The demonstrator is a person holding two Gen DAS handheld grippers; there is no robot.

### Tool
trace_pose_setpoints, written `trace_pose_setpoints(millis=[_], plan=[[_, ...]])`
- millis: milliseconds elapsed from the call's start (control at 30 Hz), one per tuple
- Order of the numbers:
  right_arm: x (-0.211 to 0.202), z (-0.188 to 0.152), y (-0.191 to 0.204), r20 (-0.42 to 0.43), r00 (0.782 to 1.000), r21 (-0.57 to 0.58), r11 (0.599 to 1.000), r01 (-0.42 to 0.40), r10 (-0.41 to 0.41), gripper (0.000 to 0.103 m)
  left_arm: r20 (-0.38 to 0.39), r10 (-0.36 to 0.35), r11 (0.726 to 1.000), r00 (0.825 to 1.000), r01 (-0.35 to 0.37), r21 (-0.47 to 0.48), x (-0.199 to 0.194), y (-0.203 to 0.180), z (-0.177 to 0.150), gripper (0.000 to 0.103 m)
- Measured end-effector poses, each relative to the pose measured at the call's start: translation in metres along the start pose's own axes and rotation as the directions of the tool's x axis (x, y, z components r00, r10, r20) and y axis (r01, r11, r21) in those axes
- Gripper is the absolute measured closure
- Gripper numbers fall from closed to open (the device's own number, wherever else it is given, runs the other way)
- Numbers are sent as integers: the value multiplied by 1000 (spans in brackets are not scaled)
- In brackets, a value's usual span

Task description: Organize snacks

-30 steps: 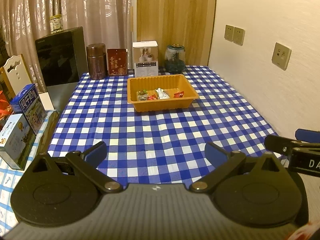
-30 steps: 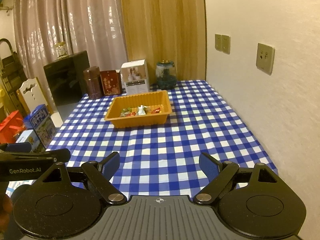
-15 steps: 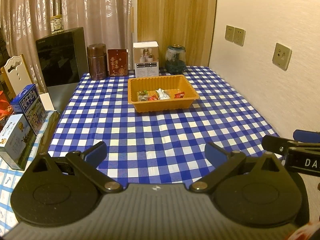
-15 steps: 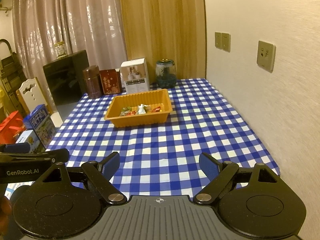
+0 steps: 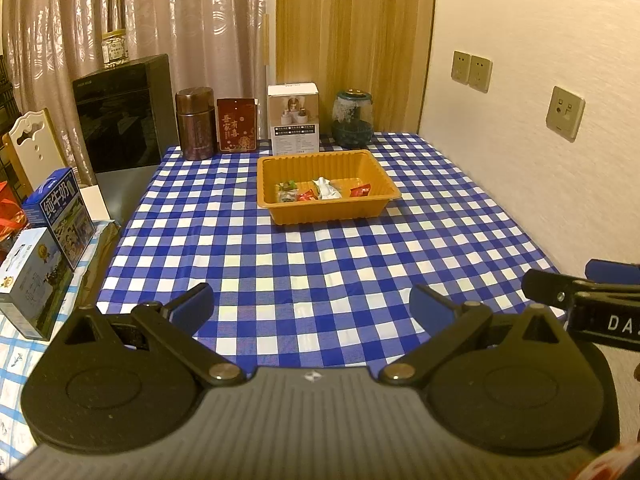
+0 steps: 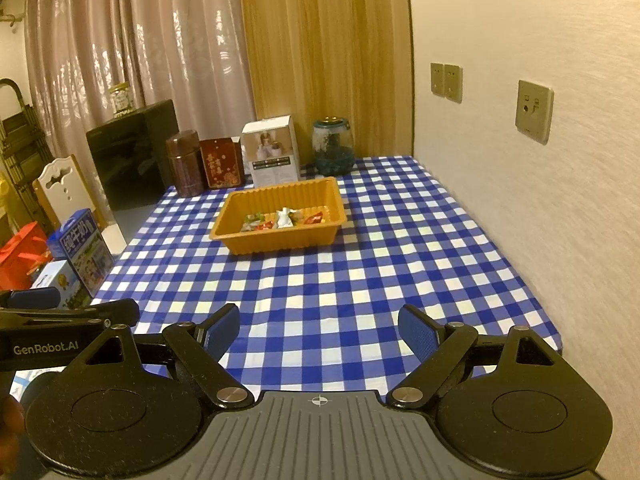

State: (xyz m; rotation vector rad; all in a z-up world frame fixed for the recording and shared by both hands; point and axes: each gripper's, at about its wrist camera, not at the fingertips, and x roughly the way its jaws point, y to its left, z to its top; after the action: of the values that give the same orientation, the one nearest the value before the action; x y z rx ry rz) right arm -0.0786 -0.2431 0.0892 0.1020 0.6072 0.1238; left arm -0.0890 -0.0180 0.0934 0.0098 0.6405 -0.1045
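An orange tray [image 5: 328,212] [image 6: 280,240] stands on the blue-checked tablecloth [image 5: 320,264] toward the far side. Several wrapped snacks [image 5: 324,191] [image 6: 282,219] lie inside it, red, green and silvery white. My left gripper [image 5: 312,306] hovers open over the near table edge, well short of the tray, with nothing between its blue pads. My right gripper [image 6: 320,330] is open too and equally far back, empty. Each gripper shows at the edge of the other's view.
Along the back edge stand a brown canister [image 5: 195,123], a red tin [image 5: 237,125], a white box [image 5: 294,117] and a glass jar [image 5: 353,118]. Milk cartons [image 5: 56,216] sit on a lower surface to the left. A wall with sockets [image 5: 565,111] bounds the right side.
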Motion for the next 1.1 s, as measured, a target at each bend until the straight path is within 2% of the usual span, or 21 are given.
trace_pose_setpoints(millis=[1100], plan=[[3, 1, -4, -2, 1000, 7, 1000, 10, -10, 17, 1, -2, 1000, 1000, 2, -1, 0, 0, -1, 0]])
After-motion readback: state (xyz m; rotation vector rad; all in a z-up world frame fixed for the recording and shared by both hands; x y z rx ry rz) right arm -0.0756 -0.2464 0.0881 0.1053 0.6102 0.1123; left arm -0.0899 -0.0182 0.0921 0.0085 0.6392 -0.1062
